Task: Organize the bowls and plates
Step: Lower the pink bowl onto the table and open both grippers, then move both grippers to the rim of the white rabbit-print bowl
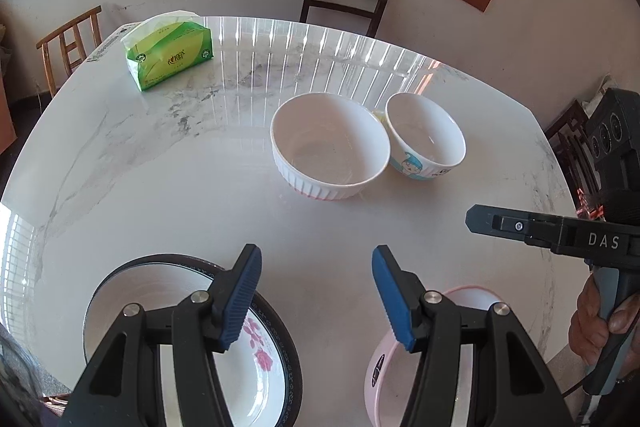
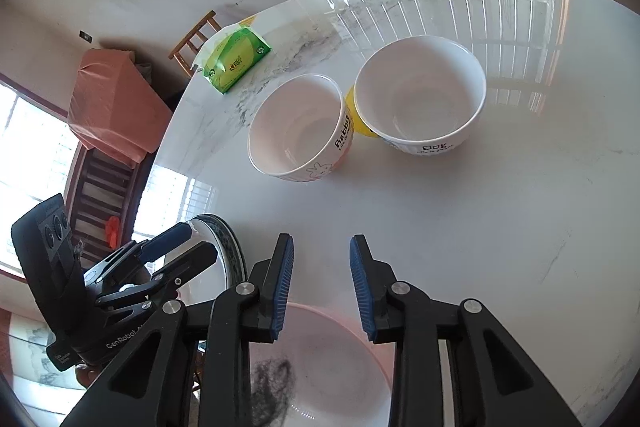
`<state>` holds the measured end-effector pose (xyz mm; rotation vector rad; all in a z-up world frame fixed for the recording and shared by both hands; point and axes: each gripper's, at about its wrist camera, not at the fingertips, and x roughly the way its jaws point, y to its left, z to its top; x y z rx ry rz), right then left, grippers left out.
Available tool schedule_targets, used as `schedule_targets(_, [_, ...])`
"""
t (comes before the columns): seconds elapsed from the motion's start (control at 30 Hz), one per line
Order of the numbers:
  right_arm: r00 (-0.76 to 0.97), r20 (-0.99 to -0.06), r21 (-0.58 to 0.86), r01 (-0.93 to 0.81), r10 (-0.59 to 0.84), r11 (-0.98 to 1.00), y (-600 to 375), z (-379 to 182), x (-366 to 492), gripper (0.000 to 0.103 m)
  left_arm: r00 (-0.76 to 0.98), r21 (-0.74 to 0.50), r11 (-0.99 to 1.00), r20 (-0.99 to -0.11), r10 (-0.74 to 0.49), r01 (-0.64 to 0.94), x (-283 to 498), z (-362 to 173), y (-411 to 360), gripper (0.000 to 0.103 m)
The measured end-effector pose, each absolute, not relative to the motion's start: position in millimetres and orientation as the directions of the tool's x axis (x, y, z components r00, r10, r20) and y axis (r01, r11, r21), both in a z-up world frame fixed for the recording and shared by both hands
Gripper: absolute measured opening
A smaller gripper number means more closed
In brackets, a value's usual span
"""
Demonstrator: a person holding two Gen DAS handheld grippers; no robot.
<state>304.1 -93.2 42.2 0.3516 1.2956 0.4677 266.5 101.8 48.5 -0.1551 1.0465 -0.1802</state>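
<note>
Bare counter [image 1: 168, 195] open across frame centre and left, two bowls touching, ribbed bowl [image 1: 330, 147] and cartoon bowl [image 1: 426, 137], blocking centre right, tissue pack [image 1: 170, 53] upper left, plate [image 1: 168, 291] lower left

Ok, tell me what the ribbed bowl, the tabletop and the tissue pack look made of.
Ribbed bowl: probably glazed ceramic, glossy white with moulded flutes.
Tabletop: polished marble or a marble-look slab; grey veins, mirror-like window reflections.
Tissue pack: thin printed plastic film, shiny and crinkled, around soft paper.
</note>
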Motion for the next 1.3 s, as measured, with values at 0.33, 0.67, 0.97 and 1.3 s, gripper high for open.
schedule_targets(0.33, [0.198,-0.836,0.505,-0.085,0.512,0.859,-75.0,30.6,336.5,0.031,0.490,-0.181,0.983,-0.853,-0.178,0.042,311.2,43.9,111.0,0.059])
schedule_targets(0.67, [0.199,-0.862,0.468,-0.046,0.467,0.883,-59.1,12.1,358.0,0.031,0.482,-0.148,0.988,-0.864,-0.146,0.035,362.6,29.9,115.0,0.059])
schedule_targets(0.97, [0.190,-0.873,0.453,-0.027,0.450,0.891,-56.3,-0.5,368.0,0.030,0.457,-0.126,0.992,-0.882,-0.113,0.002,397.1,7.9,113.1,0.059])
schedule_targets(1.3, [0.169,-0.885,0.436,-0.020,0.433,0.900,-48.1,-12.6,375.0,0.030,0.427,-0.119,0.993,-0.898,-0.107,-0.002,410.9,-11.4,107.8,0.059])
